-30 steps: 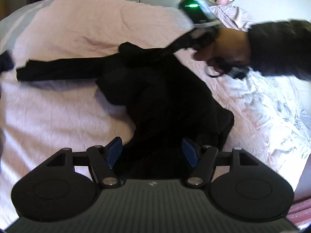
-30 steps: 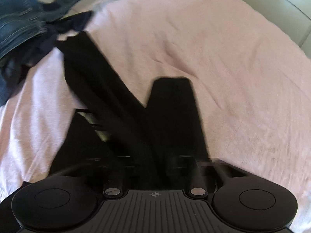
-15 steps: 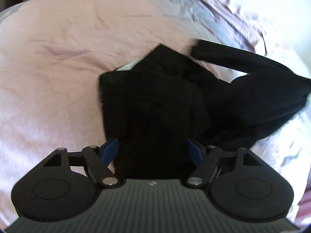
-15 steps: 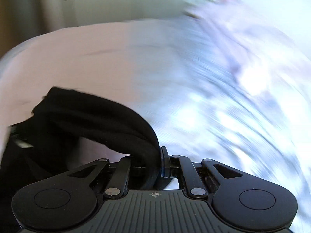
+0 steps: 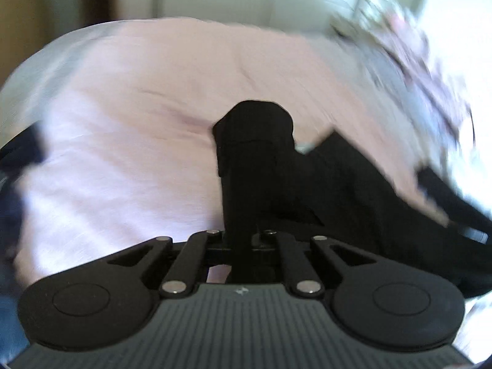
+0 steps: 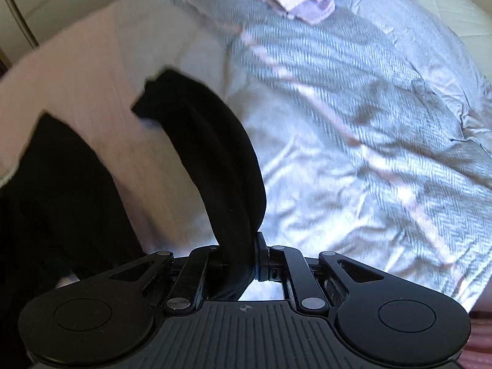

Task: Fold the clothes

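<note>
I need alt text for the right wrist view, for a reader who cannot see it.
The right tongs are shut on a bunched strip of a black garment, which arches up and left over a pink bedsheet. A rumpled grey-and-pink herringbone blanket covers the bed to the right.

Bright daylight glares at the upper right, edges smear with motion blur, fisheye bending throughout.
</note>
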Demonstrator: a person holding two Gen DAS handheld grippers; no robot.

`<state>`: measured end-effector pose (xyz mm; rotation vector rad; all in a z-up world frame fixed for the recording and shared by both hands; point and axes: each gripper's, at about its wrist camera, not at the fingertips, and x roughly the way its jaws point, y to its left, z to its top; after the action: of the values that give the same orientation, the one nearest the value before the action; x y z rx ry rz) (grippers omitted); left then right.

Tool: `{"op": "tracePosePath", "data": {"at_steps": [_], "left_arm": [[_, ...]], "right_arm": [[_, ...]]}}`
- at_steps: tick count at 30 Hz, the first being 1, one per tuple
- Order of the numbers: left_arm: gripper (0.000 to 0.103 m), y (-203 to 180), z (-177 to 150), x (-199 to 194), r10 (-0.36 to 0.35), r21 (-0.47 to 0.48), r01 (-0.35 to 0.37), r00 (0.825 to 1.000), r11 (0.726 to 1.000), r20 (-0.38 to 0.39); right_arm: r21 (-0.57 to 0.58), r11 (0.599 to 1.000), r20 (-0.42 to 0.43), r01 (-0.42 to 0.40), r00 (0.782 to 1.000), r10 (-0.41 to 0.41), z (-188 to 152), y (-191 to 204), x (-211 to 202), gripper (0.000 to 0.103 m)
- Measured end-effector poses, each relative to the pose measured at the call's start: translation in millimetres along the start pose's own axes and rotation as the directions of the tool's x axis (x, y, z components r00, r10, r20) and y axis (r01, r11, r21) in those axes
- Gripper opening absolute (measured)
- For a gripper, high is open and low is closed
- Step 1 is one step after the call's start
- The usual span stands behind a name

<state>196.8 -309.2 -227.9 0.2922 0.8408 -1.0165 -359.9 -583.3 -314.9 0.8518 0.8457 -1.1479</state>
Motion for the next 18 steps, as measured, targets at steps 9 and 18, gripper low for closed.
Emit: {"op": "tracePosePath", "data": {"at_steps": [9, 18], "left_arm": [[0.004, 56.7, -60.8, -148.1, 0.231, -0.159, -0.223, 0.972, 0.962, 0.033], [0.006, 99.0, -114.7, -138.1, 0.299, -0.404, -0.296, 0.953, 0.865, -0.059]], "right_arm": [[-0.176, 0.954, 0.067, -0.243, 0.964, 0.258, 61.2, 63.5, -17.6, 0.008], [-0.308, 0.903, -0.018, -0.301, 0.950, 0.311, 59.7, 138.8, 14.6, 0.046]]}}
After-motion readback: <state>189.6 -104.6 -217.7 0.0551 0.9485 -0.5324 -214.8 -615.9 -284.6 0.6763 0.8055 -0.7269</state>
